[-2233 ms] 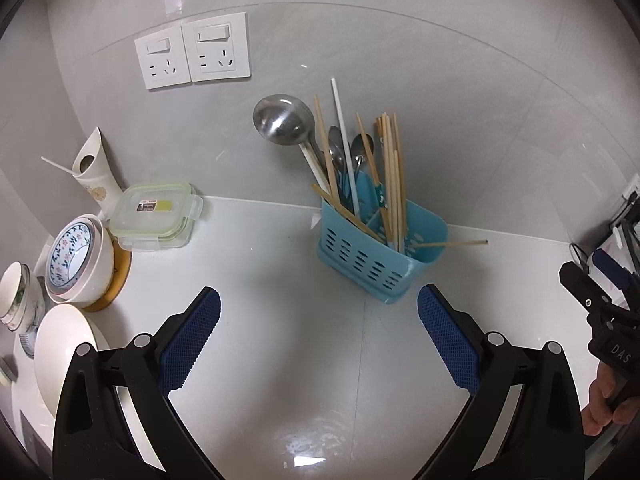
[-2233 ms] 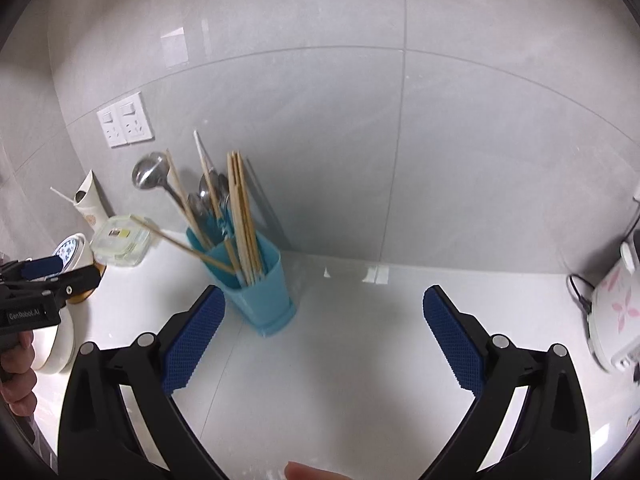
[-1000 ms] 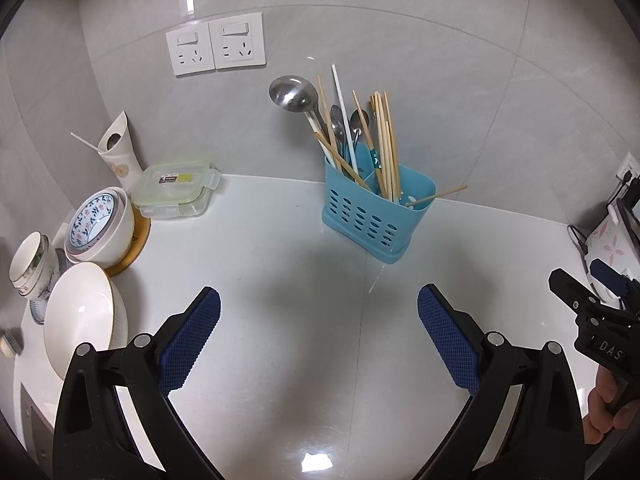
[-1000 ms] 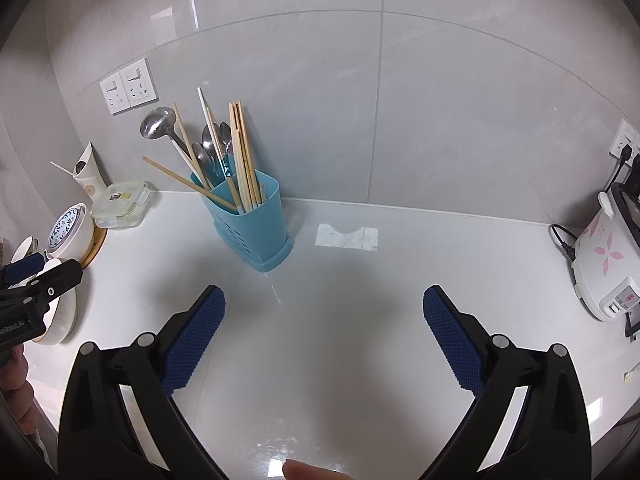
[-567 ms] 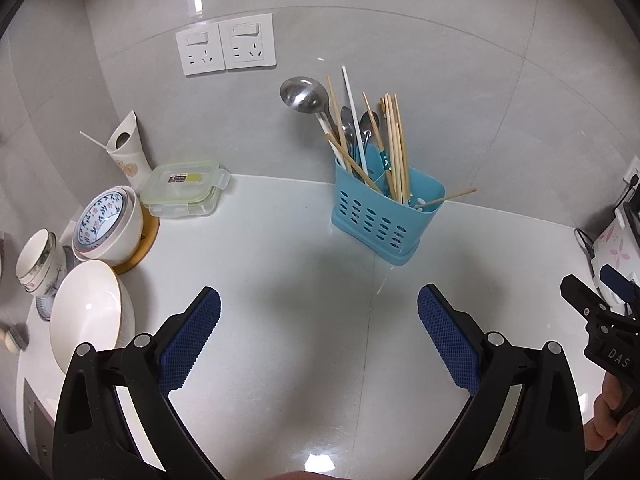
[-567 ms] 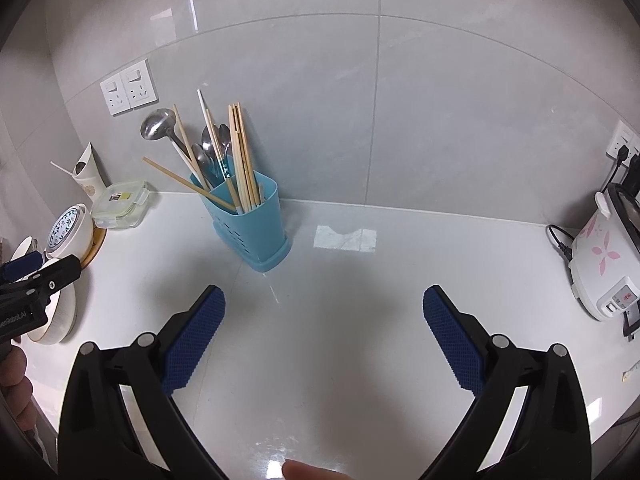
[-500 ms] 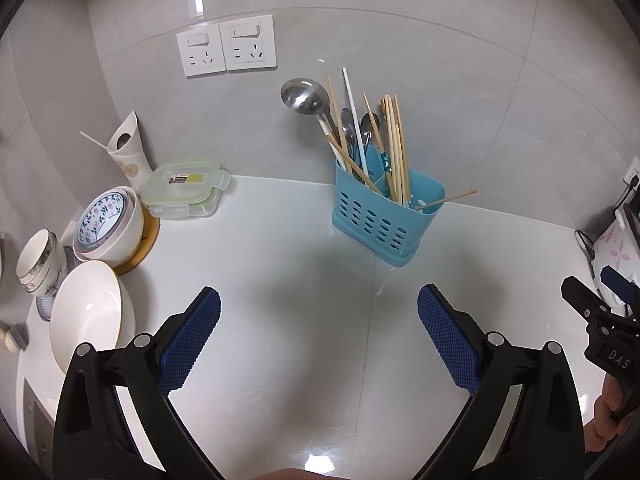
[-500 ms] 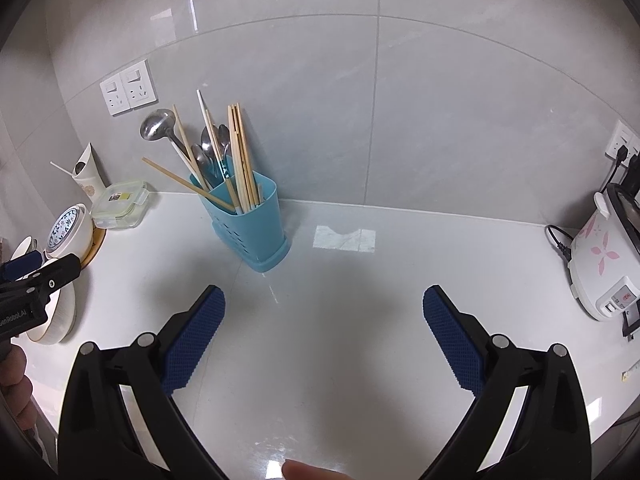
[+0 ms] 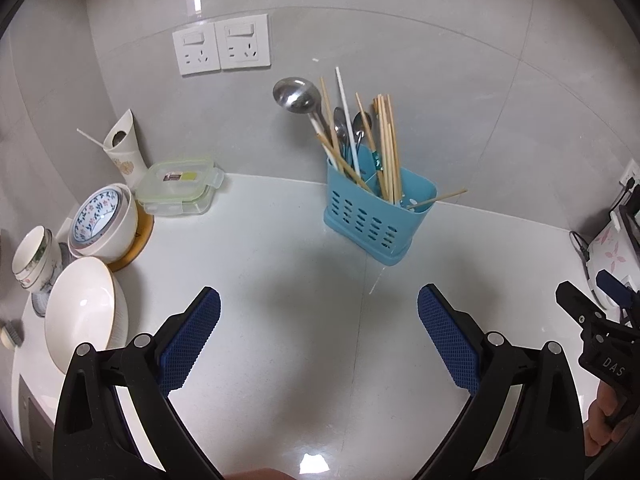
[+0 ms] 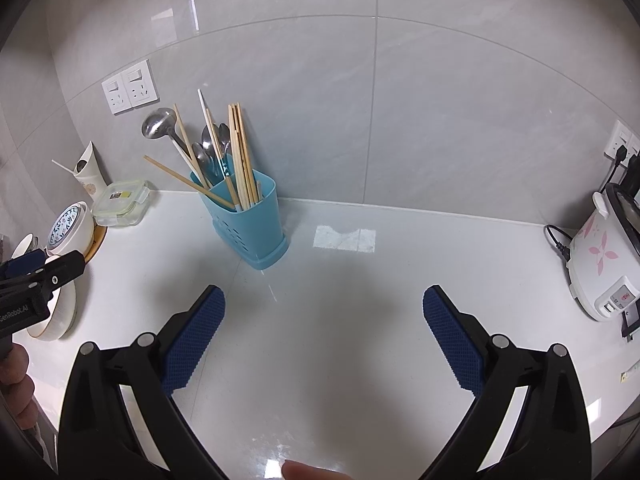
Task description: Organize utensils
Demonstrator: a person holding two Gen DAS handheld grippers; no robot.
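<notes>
Both the left tool [image 9: 319,308] and right tool [image 10: 324,308] hover wide and empty above the desk [image 10: 360,320], near the blue utensil holder [image 9: 376,216].

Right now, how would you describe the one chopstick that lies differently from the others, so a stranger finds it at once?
Find the light blue perforated plastic utensil holder on the white counter by the grey tiled wall. It holds a steel ladle, spoons and wooden chopsticks. Most stand nearly upright; the single wooden chopstick lies almost flat across the rim, its tip pointing out sideways.
</notes>
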